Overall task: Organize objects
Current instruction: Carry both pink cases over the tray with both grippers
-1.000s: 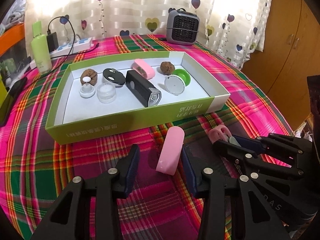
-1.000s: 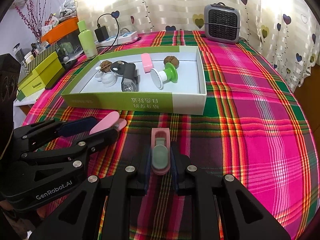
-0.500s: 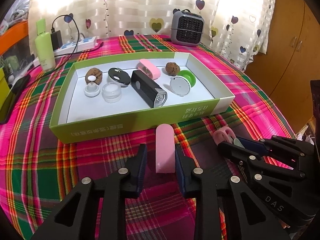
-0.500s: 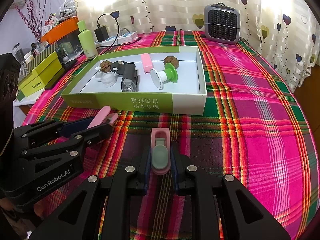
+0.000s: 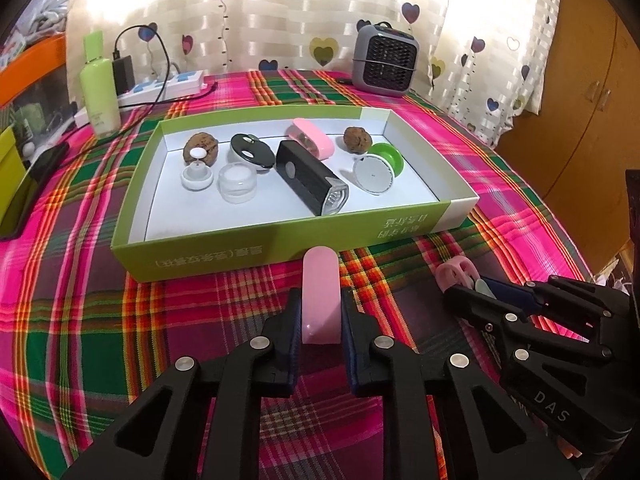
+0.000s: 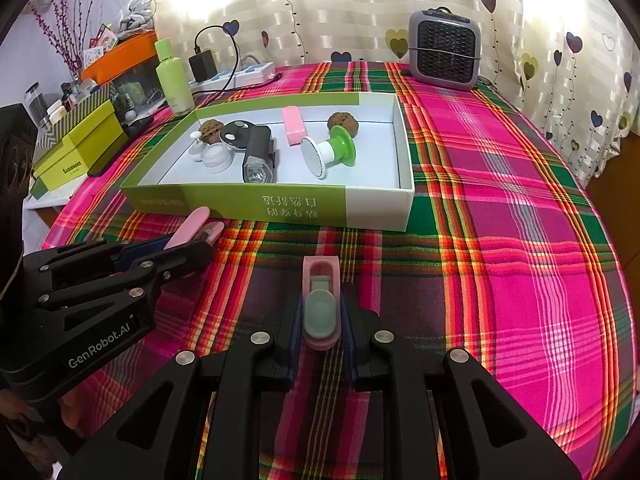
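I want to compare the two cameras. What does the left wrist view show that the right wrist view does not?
Only the left wrist view: wooden cabinet doors and the smooth face of the pink cover in the left gripper.
Only the right wrist view: stacked green boxes, and the grey insert of the pink piece.
Both: green tray, heater, black flashlight.

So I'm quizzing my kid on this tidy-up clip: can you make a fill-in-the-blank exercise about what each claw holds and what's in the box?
1. The left claw is shut on a plain ____ cap.
2. The right claw grips a pink holder with a ____ insert.
3. The black flashlight lies ____ the green box.
4. The box holds ____ walnuts.

Missing words: pink; grey-green; inside; two
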Demonstrator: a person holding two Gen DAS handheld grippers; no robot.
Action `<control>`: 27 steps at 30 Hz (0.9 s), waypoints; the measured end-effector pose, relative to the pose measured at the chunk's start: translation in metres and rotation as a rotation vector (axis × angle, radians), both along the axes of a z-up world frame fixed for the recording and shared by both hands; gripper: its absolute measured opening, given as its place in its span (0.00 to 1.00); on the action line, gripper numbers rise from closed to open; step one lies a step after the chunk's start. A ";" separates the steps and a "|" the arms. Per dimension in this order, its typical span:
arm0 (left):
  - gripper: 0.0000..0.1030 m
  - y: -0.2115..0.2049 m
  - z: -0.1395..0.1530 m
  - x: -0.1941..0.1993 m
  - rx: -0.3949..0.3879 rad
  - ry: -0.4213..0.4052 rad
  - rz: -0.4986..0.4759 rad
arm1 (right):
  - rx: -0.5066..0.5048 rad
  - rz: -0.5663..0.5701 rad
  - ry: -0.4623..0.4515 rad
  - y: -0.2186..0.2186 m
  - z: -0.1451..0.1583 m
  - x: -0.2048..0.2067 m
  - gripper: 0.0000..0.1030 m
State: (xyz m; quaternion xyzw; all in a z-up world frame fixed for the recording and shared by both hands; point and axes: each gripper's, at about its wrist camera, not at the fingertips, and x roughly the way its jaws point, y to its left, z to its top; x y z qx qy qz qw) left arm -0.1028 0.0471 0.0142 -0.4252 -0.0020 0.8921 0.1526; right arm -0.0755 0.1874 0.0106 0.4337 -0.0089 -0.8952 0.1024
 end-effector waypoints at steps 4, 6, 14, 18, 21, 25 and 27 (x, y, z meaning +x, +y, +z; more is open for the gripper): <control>0.16 -0.003 0.000 0.000 0.004 -0.001 0.010 | 0.000 0.000 0.000 0.000 0.000 0.000 0.18; 0.16 -0.003 0.000 0.001 0.004 -0.001 0.013 | -0.003 -0.001 0.000 0.000 0.000 0.000 0.18; 0.16 -0.006 0.000 0.002 -0.001 0.005 0.031 | -0.004 0.002 0.001 0.001 -0.001 0.001 0.18; 0.16 -0.008 0.000 0.003 -0.007 0.005 0.045 | 0.000 0.003 0.001 0.000 0.000 0.001 0.18; 0.16 -0.011 0.001 0.003 -0.006 0.005 0.057 | -0.008 0.003 0.002 0.000 0.000 0.001 0.18; 0.16 -0.012 0.002 0.006 -0.009 0.015 0.061 | -0.018 0.009 0.006 -0.002 0.000 0.002 0.18; 0.16 -0.012 0.003 0.006 -0.008 0.017 0.063 | -0.022 0.013 0.007 -0.003 0.001 0.003 0.18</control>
